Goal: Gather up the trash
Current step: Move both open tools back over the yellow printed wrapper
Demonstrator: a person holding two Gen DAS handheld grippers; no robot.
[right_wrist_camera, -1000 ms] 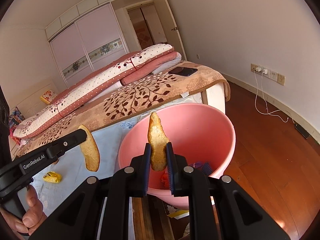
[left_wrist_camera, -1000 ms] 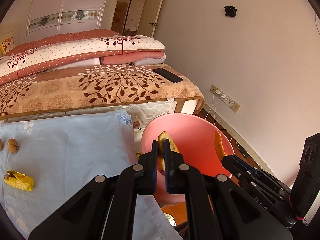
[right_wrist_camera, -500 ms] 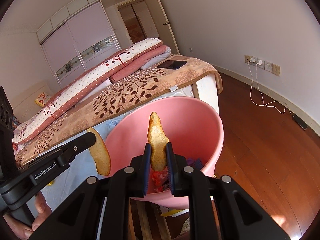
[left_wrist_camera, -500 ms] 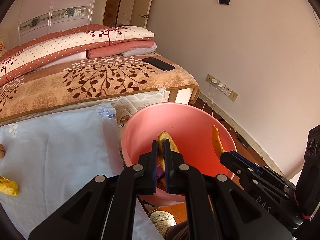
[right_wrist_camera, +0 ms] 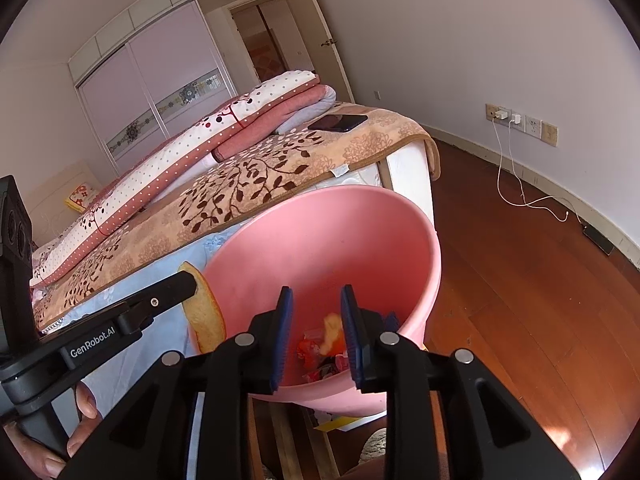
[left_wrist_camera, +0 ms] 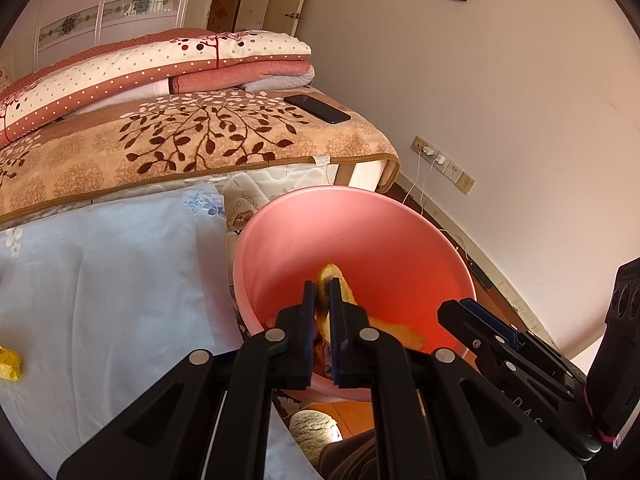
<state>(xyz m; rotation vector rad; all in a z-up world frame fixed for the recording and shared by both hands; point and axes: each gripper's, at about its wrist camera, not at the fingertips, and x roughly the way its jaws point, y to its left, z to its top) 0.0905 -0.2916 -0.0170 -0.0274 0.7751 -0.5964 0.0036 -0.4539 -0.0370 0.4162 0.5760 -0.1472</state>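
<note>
Dropping peels is the step in hand. The left gripper [left_wrist_camera: 323,295] is clamped on a curved orange-yellow peel [left_wrist_camera: 334,280] over the round pink plastic bin [right_wrist_camera: 400,216]; next, open it. The right gripper [right_wrist_camera: 314,328] gapes empty above the bin's trash.

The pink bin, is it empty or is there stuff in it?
Not empty. The pink bin has colourful wrappers at its bottom, seen between the open right gripper fingers.

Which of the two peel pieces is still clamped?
The peel in the left gripper; the other peel is loose inside the pink bin, below the open right gripper.
</note>
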